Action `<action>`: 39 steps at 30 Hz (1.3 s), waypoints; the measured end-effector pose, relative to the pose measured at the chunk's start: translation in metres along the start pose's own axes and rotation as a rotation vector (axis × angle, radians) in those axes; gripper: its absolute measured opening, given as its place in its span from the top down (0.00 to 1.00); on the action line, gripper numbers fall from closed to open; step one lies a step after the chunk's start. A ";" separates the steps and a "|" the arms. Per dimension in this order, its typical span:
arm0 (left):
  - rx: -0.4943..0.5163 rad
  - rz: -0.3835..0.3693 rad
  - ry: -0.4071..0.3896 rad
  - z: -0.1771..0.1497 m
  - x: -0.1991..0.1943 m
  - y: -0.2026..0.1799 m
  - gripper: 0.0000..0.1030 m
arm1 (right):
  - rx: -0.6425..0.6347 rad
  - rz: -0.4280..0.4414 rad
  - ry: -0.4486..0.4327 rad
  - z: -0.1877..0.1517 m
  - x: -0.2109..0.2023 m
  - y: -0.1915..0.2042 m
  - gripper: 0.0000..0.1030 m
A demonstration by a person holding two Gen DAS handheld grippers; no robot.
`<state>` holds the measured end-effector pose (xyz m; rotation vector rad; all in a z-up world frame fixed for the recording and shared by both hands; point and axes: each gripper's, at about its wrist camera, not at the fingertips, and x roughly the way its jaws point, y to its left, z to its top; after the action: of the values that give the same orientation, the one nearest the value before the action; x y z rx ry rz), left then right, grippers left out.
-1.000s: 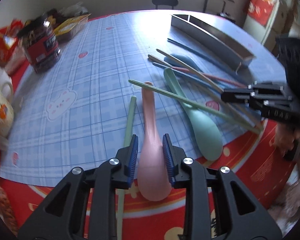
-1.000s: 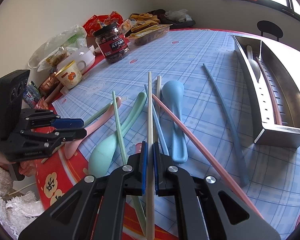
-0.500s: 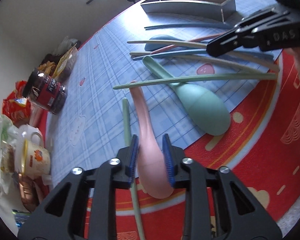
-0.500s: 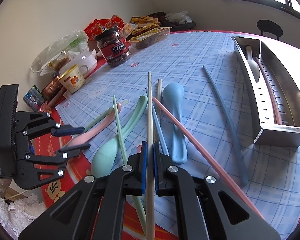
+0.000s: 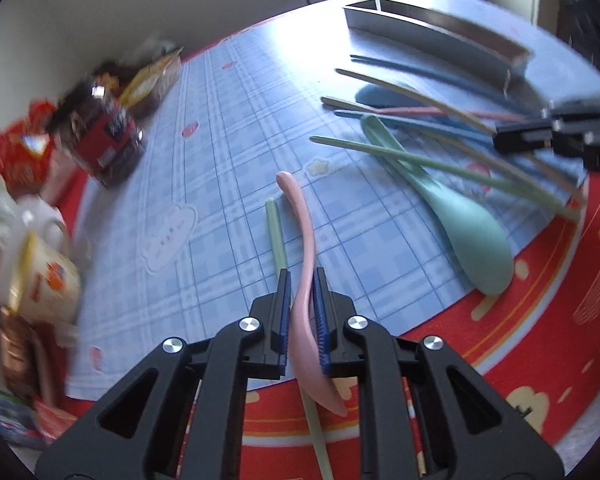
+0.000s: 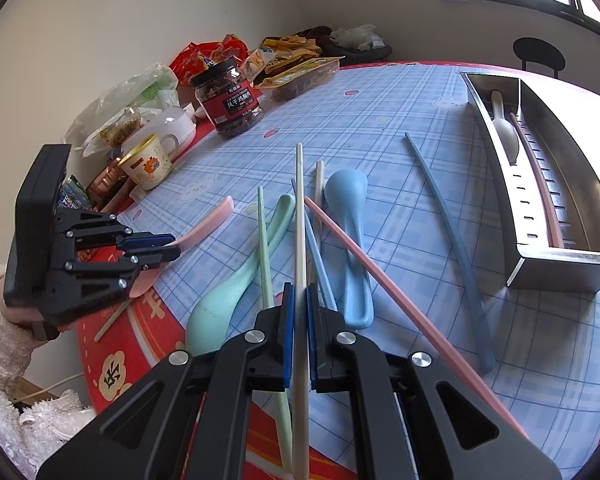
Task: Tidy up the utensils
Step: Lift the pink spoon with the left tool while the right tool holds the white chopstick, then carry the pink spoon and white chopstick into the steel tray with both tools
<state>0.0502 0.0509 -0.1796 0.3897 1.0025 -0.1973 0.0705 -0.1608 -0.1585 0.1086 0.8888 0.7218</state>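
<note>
1. two grippers in play. left gripper [image 5: 302, 308] has its jaws closing round the pink spoon [image 5: 300, 240]; a second ago the pads stood well clear of it on both sides, now they sit right against the handle near the bowl.
2. pink spoon has turned onto its edge between the pads, where a second ago it lay flat with the bowl showing broad. in the right wrist view its handle tip [image 6: 220, 208] pokes out past the left gripper [image 6: 156, 246], angled up off the blue checked mat [image 6: 380, 120].
3. pale green chopstick [image 5: 276, 236] lies just left of the pink spoon, outside the jaws, untouched.
4. right gripper [image 6: 298, 320] clenched on the cream chopstick [image 6: 299, 216], same hold as a second ago. stick runs forward over the pile.
5. steel tray [image 6: 556, 256] sits far right of the pile; it holds a white spoon [image 6: 504, 128] in one slot, a pink chopstick [image 6: 540, 184] in the next.
6. left on the mat, between the pink spoon and the tray: green spoon [image 6: 228, 292], blue spoon [image 6: 352, 248], loose chopsticks.
7. judgement: the pick of the pink spoon is nearly secured; carrying it to the tray's spoon slot looks like the next move.
</note>
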 end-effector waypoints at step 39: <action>-0.231 -0.151 -0.254 0.042 -0.040 0.018 0.90 | 0.050 0.024 -0.067 -0.001 -0.011 -0.010 0.94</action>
<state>0.0682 0.0495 -0.1214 0.0747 0.7928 -0.2572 0.0707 -0.1756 -0.1554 0.1867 0.8431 0.7142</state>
